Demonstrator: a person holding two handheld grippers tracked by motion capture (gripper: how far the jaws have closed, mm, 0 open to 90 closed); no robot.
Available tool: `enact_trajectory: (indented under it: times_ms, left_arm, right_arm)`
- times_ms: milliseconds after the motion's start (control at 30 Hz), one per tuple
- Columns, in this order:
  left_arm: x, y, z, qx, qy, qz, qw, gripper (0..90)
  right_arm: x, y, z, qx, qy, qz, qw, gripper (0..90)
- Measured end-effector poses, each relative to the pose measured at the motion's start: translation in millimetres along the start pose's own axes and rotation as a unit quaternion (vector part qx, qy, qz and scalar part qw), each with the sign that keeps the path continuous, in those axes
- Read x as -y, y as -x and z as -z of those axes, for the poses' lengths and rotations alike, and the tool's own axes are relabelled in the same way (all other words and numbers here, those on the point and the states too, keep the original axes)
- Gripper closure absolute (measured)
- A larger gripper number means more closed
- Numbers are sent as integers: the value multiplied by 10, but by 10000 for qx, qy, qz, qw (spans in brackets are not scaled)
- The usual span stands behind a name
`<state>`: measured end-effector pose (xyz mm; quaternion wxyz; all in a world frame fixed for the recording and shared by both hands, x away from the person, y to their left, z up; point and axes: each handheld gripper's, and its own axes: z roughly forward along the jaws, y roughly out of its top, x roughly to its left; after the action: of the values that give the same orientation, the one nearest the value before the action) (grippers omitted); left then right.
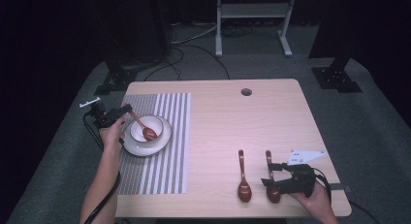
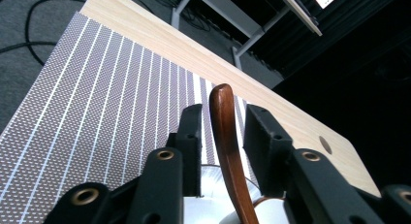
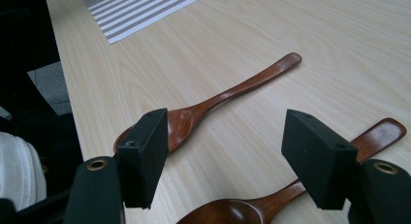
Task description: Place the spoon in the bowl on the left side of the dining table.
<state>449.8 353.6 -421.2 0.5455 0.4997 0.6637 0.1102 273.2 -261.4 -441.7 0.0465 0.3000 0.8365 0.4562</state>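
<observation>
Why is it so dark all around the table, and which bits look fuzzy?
High view: light falls on the pale wooden table, the room behind stays black. Left gripper view: the brown wooden spoon handle is sharp, with a shine along it; the striped grey placemat is crisp. Right gripper view: near jaws look slightly soft, the far brown spoon clearer.

Worktop [image 1: 232, 132]: pale wood, rounded corners, round hole [image 1: 246, 92] near far edge. Striped grey-and-white placemat [image 1: 165, 151] at left side, bearing white plate [image 1: 162, 141]. Two brown wooden spoons near front right, side by side, handles pointing away: left spoon [image 1: 243, 183], right spoon [image 1: 271, 178]
</observation>
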Motion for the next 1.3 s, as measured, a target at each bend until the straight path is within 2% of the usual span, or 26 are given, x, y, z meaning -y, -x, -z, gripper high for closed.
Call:
enact_trajectory:
  times_ms: [133, 433, 633, 867, 967, 1133, 1300]
  left_arm:
    - [-10, 9, 34, 71, 9, -69, 10000, 577]
    - [4, 17, 95, -103, -154, -234, 9996, 421]
    - [12, -12, 198, -208, -164, -326, 9991, 328]
    - [25, -43, 331, -190, -198, -341, 9990, 213]
    - [41, -16, 382, -206, -228, -523, 9982, 200]
    - [86, 25, 450, -176, -219, -671, 9974, 175]
    - [128, 92, 505, -186, -300, -893, 9954, 142]
  right_arm:
    - [1, 2, -3, 10, -5, 4, 10000, 323]
    - [0, 13, 17, 68, 44, -9, 10000, 314]
    - [21, 43, 40, 113, 63, -74, 9999, 309]
    - [36, 61, 72, 161, 129, -114, 9997, 295]
    - [41, 64, 64, 177, 129, -143, 9997, 285]
    - [40, 58, 48, 236, 107, -146, 9996, 269]
    - [34, 45, 62, 334, 119, -192, 9992, 252]
